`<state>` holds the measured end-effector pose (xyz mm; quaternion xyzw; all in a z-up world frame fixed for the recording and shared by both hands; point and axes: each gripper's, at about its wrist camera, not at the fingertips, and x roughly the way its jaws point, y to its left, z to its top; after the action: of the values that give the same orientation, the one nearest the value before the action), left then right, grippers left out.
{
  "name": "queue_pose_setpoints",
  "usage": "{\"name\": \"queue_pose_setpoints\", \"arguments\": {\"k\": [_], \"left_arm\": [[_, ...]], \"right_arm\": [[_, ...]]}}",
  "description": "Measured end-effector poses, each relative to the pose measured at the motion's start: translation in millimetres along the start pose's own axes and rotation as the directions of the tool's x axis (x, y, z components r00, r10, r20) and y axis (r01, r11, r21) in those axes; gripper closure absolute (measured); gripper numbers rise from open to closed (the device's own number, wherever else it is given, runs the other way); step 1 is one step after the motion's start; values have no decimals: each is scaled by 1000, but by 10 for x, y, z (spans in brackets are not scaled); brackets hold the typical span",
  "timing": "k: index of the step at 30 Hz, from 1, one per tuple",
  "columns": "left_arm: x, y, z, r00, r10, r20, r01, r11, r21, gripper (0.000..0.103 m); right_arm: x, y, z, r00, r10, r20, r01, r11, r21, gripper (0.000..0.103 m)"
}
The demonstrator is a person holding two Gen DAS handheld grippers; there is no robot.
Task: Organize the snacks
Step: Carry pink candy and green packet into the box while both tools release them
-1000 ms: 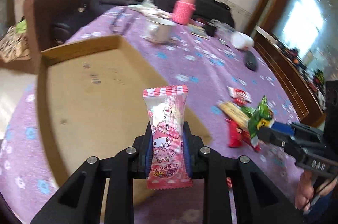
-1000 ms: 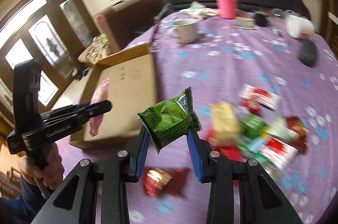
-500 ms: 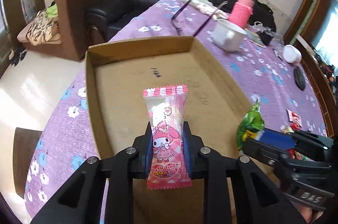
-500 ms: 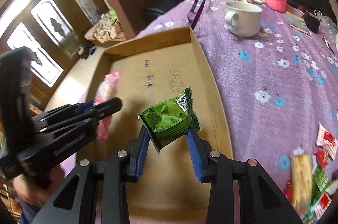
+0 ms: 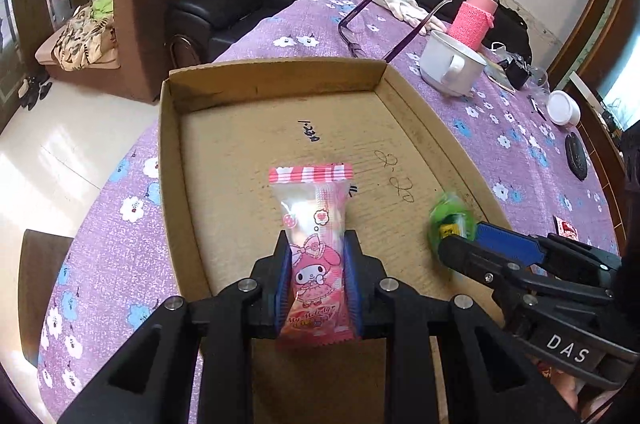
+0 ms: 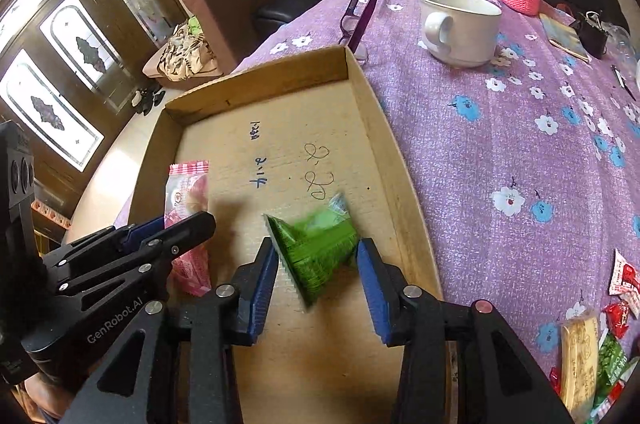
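Cardboard tray (image 6: 394,183) reads "2.22"; left hand-held gripper (image 5: 316,280) pinches pink packet (image 5: 314,256), right (image 6: 318,268) just released green one (image 6: 316,248).

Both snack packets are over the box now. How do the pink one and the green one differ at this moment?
Grip: the left gripper pinches the pink packet; the right gripper has just been opening, so the green packet sits loose between its pads.
Pose: the pink packet stands upright and sharp, while the green packet is tilted and motion-blurred.
Look: the pink packet is long with a cartoon print; the green packet is squat and crumpled.
Both are above the cardboard box.
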<state>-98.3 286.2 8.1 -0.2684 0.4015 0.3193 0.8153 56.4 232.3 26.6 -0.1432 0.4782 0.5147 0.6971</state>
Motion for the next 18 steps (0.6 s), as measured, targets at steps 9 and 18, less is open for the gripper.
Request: {"name": "queue_pose_setpoints", "arguments": {"k": [9, 18], "left_arm": [[-246, -89, -79, 998, -20, 53, 19, 1000, 23, 73], [-625, -589, -421, 988, -118, 102, 101, 982, 157, 73]], "right_arm": [[-368, -90, -126, 996, 49, 71, -48, 999, -9, 49], [-923, -682, -586, 984, 100, 146, -112, 991, 79, 49]]}}
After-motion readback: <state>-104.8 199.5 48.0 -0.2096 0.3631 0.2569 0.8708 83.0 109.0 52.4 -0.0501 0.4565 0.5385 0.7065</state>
